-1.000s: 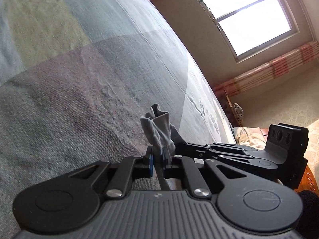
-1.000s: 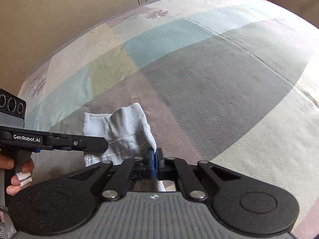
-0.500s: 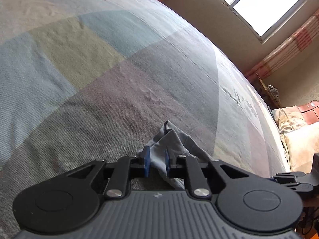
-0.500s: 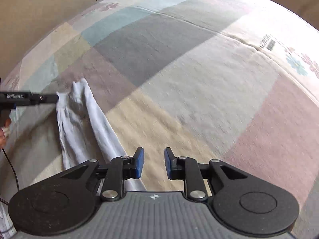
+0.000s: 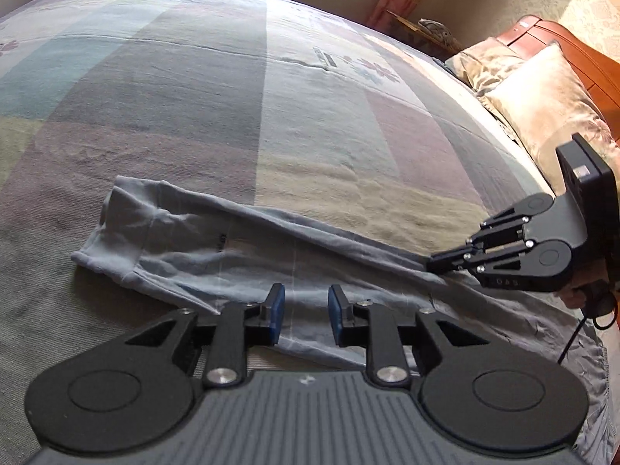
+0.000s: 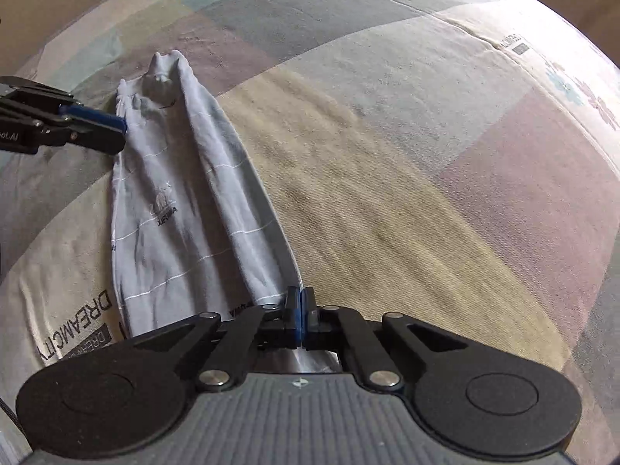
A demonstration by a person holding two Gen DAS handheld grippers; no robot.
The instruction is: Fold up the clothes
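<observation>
A light grey garment (image 5: 232, 244) with thin white stripes lies stretched out long and narrow on the bed; it also shows in the right wrist view (image 6: 182, 201). My left gripper (image 5: 306, 316) is open and empty, its blue pads just above the garment's near edge. My right gripper (image 6: 300, 316) is shut on the garment's right edge; in the left wrist view it (image 5: 434, 265) pinches the cloth at the right end. The left gripper's fingers (image 6: 97, 128) show at the garment's left side in the right wrist view.
The bed has a patchwork cover (image 5: 310, 124) in grey, blue, beige and mauve. Pillows (image 5: 542, 100) and a wooden headboard (image 5: 581, 54) are at the right. Printed cloth reading DREAMCITY (image 6: 73, 321) lies under the garment's near end.
My left gripper opened and let go of the garment, which now lies flat and stretched out. My right gripper opened, moved along the cloth and shut on its right edge.
</observation>
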